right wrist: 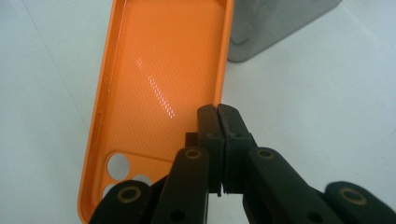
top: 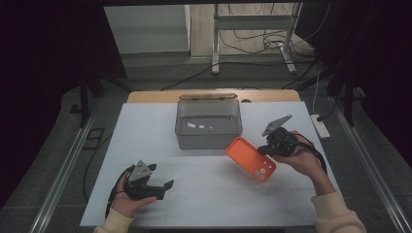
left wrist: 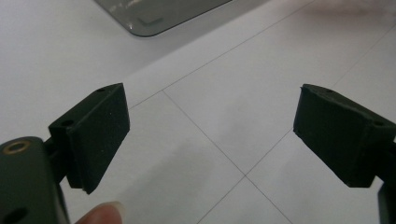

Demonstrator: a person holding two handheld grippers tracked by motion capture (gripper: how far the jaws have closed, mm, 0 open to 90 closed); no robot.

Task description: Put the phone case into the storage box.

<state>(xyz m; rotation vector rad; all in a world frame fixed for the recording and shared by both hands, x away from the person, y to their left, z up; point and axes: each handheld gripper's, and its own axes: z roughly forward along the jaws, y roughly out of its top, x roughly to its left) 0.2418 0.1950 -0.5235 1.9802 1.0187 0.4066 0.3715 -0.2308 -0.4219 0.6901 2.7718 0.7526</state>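
case (top: 251, 158), orange, phone type, camera cutouts at one end: we hold it by one long edge in the right gripper (right wrist: 218, 112), jaws pinched together on the rim. it hangs tilted over the white mat (top: 160, 141), hollow side up in the right gripper view, just in front of the bin's near right corner.

bin (top: 208, 124), clear grey, open-topped: it stands at the mat's far middle, and we cannot tell what the small pale bits inside are.

left gripper (top: 160, 187): jaws wide apart, nothing between them, resting low in our hand at the near left, well apart from the case.

step in hand, as we judge it: carrying the case toward the bin.

next move calls for: lifting the case above the near wall, bringing it over the opening, levelling it so that the free end clears the rim, then parting the jaws.
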